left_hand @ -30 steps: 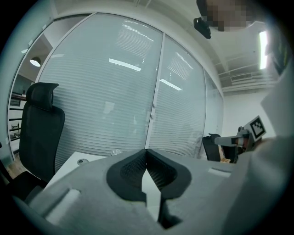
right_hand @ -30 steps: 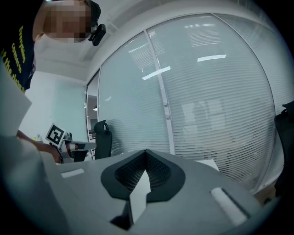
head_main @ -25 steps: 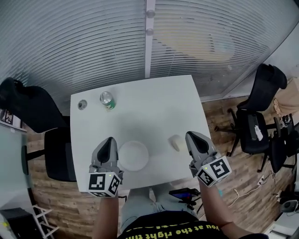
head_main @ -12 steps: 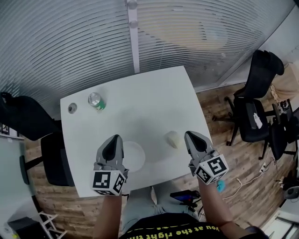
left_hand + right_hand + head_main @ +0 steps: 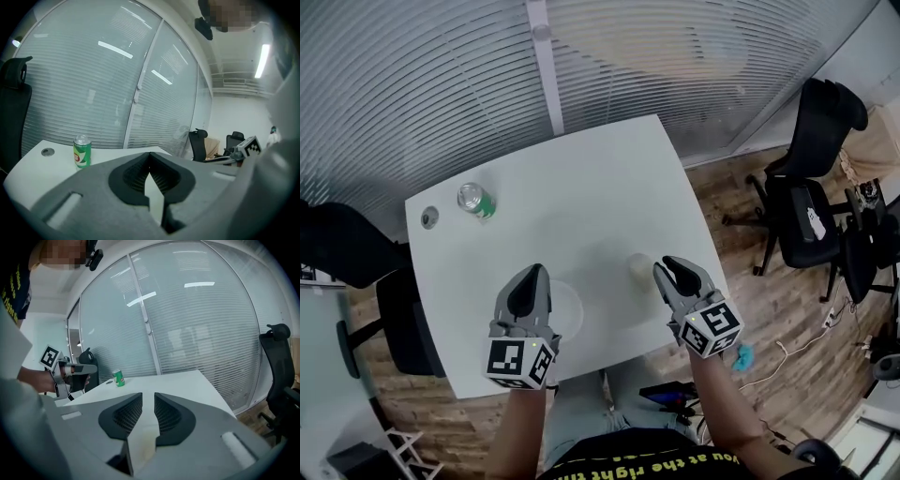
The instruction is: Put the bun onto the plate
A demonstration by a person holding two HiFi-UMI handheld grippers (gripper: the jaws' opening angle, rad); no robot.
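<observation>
On the table (image 5: 581, 178), bun (image 5: 639, 268) lies right of plate (image 5: 571, 306), can (image 5: 475, 200) behind.

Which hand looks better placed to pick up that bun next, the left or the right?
Right. The right gripper sits beside the bun, and its jaws have just been opening, with nothing between them yet. The left gripper is shut over the plate, farther away.

In the head view the left gripper (image 5: 528, 281) covers the near left part of the plate (image 5: 567, 305). The right gripper (image 5: 673, 272), whose jaws have just been opening with nothing pressed between them, hides the right edge of the bun (image 5: 638, 267). The label on the can (image 5: 475, 200) and the small round thing (image 5: 428, 217) beside it are too small to make out, and the black chair (image 5: 337, 248) is cut off by the left edge.
</observation>
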